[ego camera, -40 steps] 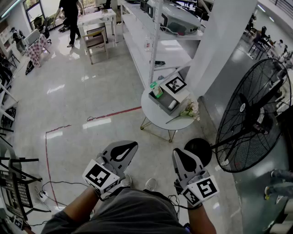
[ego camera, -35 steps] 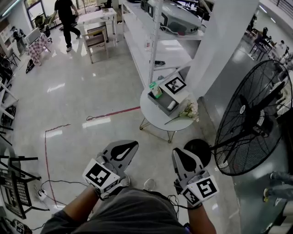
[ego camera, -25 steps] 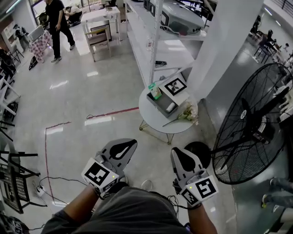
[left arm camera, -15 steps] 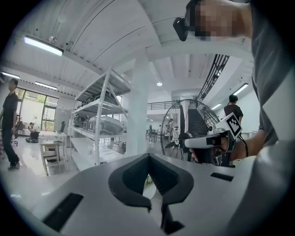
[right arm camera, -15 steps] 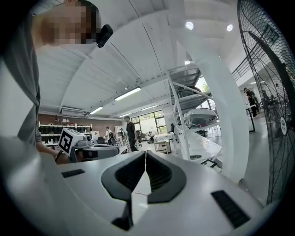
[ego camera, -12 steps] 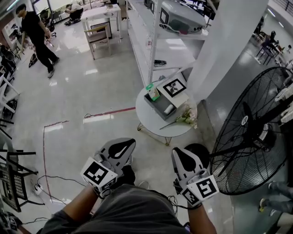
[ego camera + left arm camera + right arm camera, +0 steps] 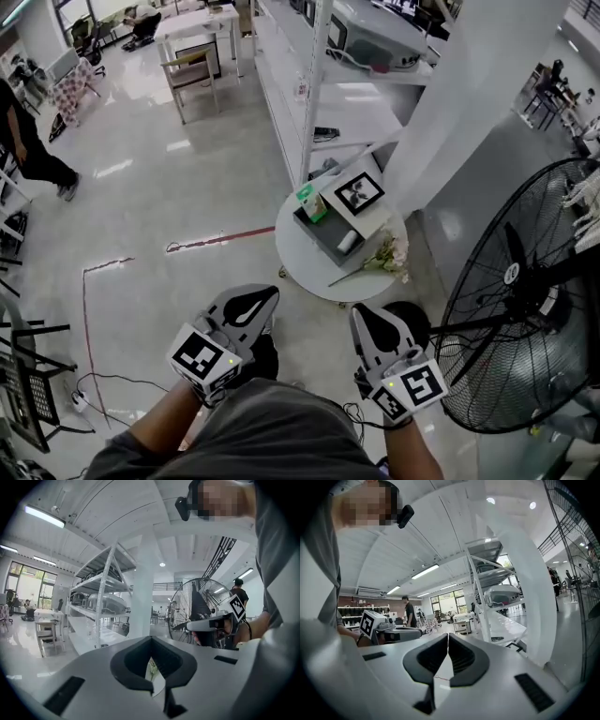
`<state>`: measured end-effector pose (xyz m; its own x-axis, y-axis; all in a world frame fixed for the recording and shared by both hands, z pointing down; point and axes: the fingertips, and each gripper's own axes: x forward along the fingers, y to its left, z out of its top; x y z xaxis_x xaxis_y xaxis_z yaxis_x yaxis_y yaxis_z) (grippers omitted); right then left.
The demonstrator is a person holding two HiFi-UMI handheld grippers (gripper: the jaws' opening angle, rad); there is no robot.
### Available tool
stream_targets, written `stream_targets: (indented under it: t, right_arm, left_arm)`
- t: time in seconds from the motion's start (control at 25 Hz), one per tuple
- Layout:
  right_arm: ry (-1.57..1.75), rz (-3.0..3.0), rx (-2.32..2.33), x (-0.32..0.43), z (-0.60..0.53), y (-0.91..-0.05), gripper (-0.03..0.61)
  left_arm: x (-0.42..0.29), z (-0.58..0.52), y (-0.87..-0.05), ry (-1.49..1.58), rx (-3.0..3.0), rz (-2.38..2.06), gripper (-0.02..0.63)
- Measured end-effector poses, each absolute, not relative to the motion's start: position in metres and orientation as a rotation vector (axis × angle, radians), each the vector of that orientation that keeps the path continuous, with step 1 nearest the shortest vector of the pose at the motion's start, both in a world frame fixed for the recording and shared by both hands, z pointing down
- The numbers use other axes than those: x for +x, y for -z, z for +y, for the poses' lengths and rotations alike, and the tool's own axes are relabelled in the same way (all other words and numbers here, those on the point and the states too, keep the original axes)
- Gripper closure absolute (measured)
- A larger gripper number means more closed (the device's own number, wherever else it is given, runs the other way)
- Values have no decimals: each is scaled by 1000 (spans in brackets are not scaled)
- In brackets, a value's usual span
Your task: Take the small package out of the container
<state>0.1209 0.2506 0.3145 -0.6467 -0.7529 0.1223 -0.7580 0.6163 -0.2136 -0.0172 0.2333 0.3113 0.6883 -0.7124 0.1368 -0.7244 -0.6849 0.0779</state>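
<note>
Both tools are clenched on nothing. The left gripper point(image 7: 267, 295) and right gripper point(image 7: 364, 317), smooth grey plastic with black teardrop-shaped pads, are held low and near, each with its jaw tips pressed together. The gripper views show the same for the left gripper point(image 7: 151, 639) and the right gripper point(image 7: 448, 635).

Farther off on the glossy pale floor point(image 7: 169, 216) stands a round white table point(image 7: 305, 267) on thin gold wire legs. On it sits a grey rectangular container point(image 7: 323, 239). The small package point(image 7: 347, 242), pale and rounded, lies inside it, well apart from both grippers and beyond them. A green-and-white carton point(image 7: 309, 202) stands at the container's far left end, a framed picture point(image 7: 359, 192) rests just behind, and pale flowers point(image 7: 386, 255) lie at its right.

A black wire-mesh fan point(image 7: 525, 309) stands to the right, and white metal shelving point(image 7: 328, 84) stands beyond.
</note>
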Motion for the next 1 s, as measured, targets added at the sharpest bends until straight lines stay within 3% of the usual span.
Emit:
stream_targets:
  t: [1.0]
  right_arm:
    - [-471, -2645, 1474, 41, 31, -329, 555]
  left_arm:
    - [-90, 5, -338, -235, 2723, -917, 600]
